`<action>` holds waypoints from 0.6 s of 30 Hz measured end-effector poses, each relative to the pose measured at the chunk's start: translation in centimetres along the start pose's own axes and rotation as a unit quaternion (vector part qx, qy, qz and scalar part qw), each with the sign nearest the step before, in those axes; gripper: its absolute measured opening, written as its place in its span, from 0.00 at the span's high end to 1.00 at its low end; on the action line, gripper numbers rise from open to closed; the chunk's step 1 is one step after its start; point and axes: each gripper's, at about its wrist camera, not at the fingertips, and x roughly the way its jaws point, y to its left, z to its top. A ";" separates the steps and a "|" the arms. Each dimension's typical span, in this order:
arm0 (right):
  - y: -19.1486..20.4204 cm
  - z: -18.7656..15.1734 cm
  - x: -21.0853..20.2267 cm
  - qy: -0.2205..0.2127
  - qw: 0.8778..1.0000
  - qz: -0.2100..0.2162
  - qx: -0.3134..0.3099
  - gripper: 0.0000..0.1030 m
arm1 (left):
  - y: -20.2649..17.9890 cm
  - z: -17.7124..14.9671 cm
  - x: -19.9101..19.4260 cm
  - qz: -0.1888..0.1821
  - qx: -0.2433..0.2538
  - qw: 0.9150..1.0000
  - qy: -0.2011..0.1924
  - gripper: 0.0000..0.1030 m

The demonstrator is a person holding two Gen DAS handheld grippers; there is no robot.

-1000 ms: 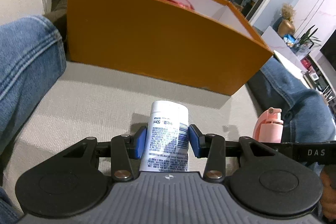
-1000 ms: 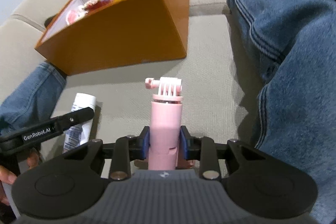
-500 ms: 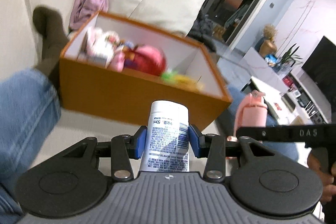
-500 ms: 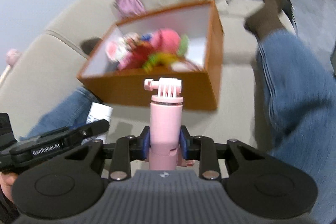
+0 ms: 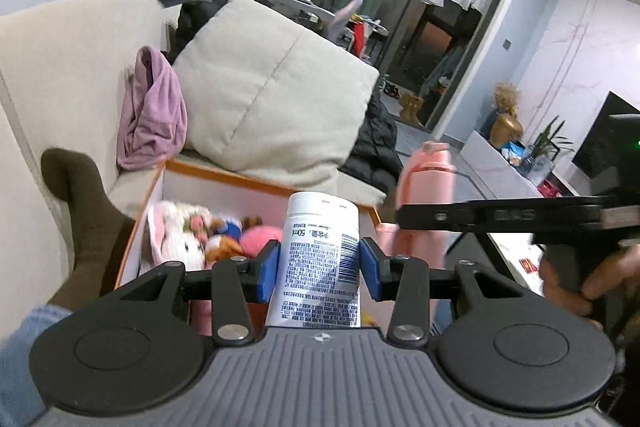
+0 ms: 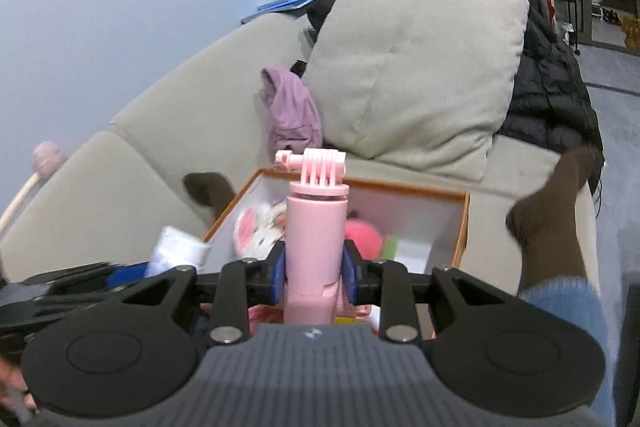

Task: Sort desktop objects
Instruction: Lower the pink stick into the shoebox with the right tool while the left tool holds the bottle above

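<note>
My left gripper (image 5: 319, 269) is clamped on a white tube (image 5: 318, 259), blue pads pressing its printed sides; the tube's lower end is hidden behind the gripper body, and the small print is too fine for me to read. Its long axis runs straight ahead along my fingers, flat end pointing away from me toward the orange box (image 5: 256, 179). My right gripper (image 6: 314, 269) is closed on a pink handle (image 6: 316, 227), whose base is likewise cut off behind the gripper body. The handle also lies along the fingers, its pronged mount end pointing forward over the box.

In the left view the pink handle appears blurred at the right, partly covered by the dark bar of my right gripper, with my hand (image 5: 588, 283) smeared at the edge. In the right view the white tube is only a blurred white patch at the left.

The box sits on the sofa (image 6: 152, 147) between my legs, a brown sock (image 6: 548, 219) beside it. Inside it, a white plush (image 5: 180, 235) and a pink ball (image 5: 260, 239) are visible, other contents too blurred to tell. A cushion (image 5: 276, 95) and a purple garment (image 5: 156, 115) lie behind it.

A second ago both objects were low over the seat, facing the box's orange wall; now I look down into its open top.
</note>
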 end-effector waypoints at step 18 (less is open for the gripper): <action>-2.8 -1.3 15.5 0.183 0.972 -0.142 -0.051 0.71 | 2.7 0.2 8.3 -0.007 -0.023 0.999 0.043 0.52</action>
